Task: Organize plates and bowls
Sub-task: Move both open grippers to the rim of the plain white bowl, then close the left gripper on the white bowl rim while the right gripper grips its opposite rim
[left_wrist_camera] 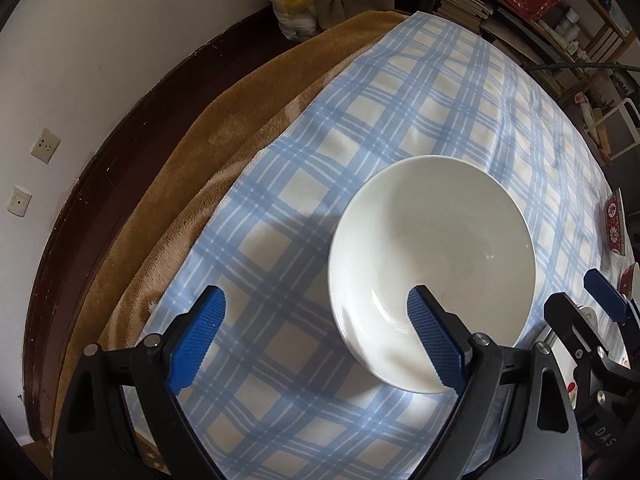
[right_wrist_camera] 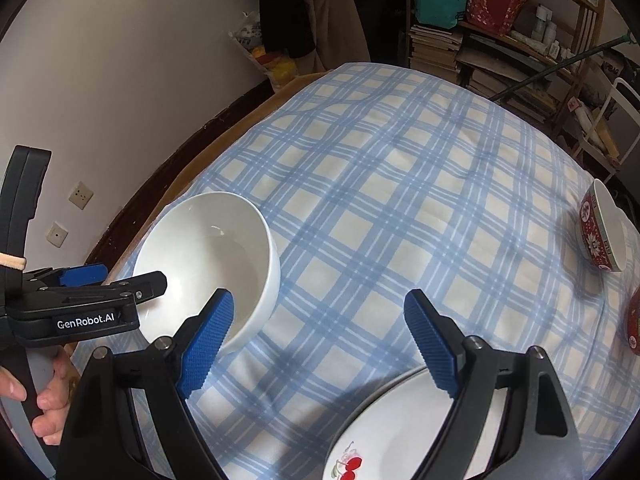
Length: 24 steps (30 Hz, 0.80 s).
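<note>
Blue-checked tablecloth (left_wrist_camera: pixel 400 92) covers table; brown blanket (left_wrist_camera: pixel 224 128) shows at its edge, left wrist view only.

Left gripper (left_wrist_camera: pixel 316 334): jaws spread wide, grasping nothing; one blue pad overlaps inside of white bowl (left_wrist_camera: pixel 432 240) in picture, other over cloth; contact with rim cannot tell.

Right gripper (right_wrist_camera: pixel 318 336): jaws also wide, empty, over bare cloth, just beside same bowl.

Right wrist view only: cherry-print plate (right_wrist_camera: pixel 384 432) at near edge, red patterned bowl (right_wrist_camera: pixel 602 226) far right, hand (right_wrist_camera: pixel 38 396) on left gripper handle. Cluttered shelves (right_wrist_camera: pixel 500 40) behind table.
</note>
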{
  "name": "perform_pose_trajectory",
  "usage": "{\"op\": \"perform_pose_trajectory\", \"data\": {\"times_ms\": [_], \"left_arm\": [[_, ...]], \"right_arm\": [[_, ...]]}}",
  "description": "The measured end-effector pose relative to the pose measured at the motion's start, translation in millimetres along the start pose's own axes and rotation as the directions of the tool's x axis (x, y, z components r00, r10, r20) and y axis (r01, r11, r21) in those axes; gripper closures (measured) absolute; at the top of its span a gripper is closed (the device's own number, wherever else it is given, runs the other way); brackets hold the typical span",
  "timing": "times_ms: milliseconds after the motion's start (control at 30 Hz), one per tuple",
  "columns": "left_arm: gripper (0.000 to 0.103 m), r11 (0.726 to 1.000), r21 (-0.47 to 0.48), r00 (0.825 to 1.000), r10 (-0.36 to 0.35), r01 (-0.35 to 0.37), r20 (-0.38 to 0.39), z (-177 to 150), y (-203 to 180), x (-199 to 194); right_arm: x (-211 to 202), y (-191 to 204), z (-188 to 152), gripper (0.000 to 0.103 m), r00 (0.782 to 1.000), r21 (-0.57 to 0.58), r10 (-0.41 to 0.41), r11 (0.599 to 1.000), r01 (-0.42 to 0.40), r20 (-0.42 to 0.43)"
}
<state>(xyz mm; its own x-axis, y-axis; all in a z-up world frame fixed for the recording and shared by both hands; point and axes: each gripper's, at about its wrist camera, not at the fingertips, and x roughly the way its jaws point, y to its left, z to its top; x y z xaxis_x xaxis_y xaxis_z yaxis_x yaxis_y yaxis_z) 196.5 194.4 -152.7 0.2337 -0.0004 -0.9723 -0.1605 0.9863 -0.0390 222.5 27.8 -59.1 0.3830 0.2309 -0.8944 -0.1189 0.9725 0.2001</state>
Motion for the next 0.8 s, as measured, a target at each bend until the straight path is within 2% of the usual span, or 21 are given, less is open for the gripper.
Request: {"op": "perform_pose_trajectory", "data": {"times_ms": [267, 367, 567, 667, 800], "left_arm": [[0.013, 1.000, 0.002, 1.000, 0.006, -0.006, -0.007, 4.6, -0.8, 8.4], [0.015, 1.000, 0.006, 1.000, 0.007, -0.007, -0.013, 5.3, -1.0, 11.5], [0.022, 1.000, 0.003, 1.000, 0.002, -0.002, -0.019, 7.3, 0.4, 14.9], [0.024, 1.000, 0.005, 1.000, 0.005, -0.005, -0.019, 8.8, 0.6, 16.5], [0.032, 1.000, 0.002, 1.000, -0.001, 0.001, -0.022, 9.3, 2.4, 18.3]], "right_arm": [[15.8, 3.5, 1.0, 0.012, 1.000, 0.008, 0.010, 1.000, -0.010, -0.023], [21.2, 3.7, 0.6, 0.016, 0.999, 0.018, 0.013, 1.000, -0.012, -0.035], [31.2, 5.3, 0.5, 0.018, 0.998, 0.021, 0.020, 1.000, -0.019, -0.054], [36.4, 5.1, 1.0, 0.025, 0.997, 0.031, 0.029, 0.999, -0.027, -0.065], [41.9, 6.0, 1.0, 0.026, 0.997, 0.031, 0.028, 0.999, -0.026, -0.072]]}}
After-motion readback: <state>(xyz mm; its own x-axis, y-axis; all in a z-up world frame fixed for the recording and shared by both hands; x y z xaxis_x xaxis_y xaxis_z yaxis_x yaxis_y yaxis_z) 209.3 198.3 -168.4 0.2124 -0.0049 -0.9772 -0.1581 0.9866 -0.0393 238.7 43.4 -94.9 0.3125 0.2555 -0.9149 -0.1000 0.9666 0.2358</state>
